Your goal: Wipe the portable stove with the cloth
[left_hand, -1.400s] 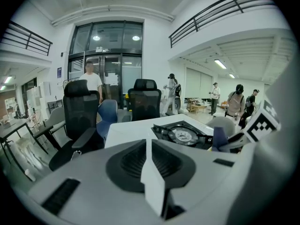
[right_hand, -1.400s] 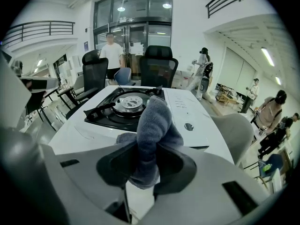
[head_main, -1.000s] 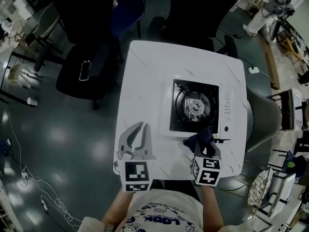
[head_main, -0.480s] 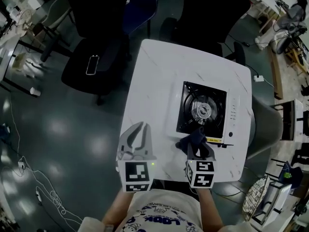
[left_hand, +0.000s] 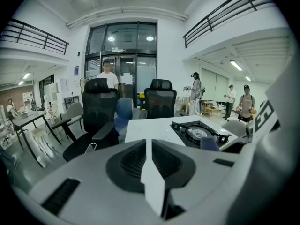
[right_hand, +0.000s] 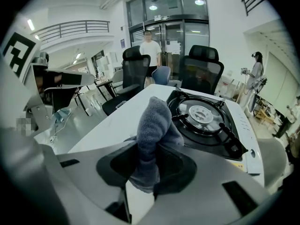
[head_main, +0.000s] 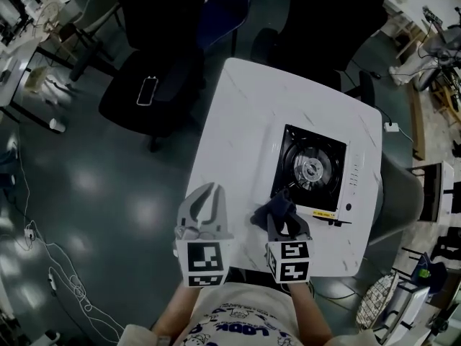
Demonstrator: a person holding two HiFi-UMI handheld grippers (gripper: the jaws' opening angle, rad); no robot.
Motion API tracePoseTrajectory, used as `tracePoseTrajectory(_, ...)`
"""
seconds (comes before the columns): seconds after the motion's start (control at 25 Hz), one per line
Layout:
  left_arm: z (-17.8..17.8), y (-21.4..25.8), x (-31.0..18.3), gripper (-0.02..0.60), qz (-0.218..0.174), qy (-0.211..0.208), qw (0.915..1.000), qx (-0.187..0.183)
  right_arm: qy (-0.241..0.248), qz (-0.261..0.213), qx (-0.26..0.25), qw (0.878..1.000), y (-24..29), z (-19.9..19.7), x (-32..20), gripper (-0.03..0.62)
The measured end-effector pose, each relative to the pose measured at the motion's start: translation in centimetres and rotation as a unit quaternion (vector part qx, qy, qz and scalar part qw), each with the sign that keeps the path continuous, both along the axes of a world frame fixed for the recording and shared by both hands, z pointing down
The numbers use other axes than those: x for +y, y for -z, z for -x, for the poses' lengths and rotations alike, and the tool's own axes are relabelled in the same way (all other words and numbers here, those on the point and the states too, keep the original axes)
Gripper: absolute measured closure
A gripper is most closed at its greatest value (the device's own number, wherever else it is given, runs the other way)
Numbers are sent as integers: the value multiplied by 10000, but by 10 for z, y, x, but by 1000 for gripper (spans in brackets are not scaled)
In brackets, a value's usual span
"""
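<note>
Our right gripper (head_main: pixel 282 222), clamped on the cloth (head_main: pixel 271 209), has slid left to the stove's (head_main: pixel 314 166) near-left corner. The left gripper (head_main: pixel 206 202) hovers beside it, jaws together and empty.

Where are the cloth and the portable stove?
cloth (right_hand: pixel 152 125): right gripper view, the bunched grey fold at its middle.
portable stove (head_main: pixel 311 168): head view, the round burner at its centre.

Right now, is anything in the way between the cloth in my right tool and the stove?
Nothing visible. The right tool is shut on the cloth, just short of the stove's near left corner. Only bare tabletop lies between them, and the burner grate is uncovered.
</note>
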State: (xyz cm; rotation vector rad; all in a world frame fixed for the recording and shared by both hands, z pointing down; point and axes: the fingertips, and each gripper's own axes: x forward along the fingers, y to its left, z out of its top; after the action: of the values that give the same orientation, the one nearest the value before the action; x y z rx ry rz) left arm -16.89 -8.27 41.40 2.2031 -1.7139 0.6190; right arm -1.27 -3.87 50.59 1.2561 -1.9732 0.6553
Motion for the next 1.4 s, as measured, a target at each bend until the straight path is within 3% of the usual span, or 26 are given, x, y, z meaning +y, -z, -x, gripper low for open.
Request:
tracePoseTrajectory(0.68,10,0,-1,537,41,159,9999,-12,956,85,-253,9951,5,67,-9,484)
tracePoseTrajectory(1.4,15,-1,-6,537,32,232,9997,-24,1437,92,22,9896,1,79,-48,483)
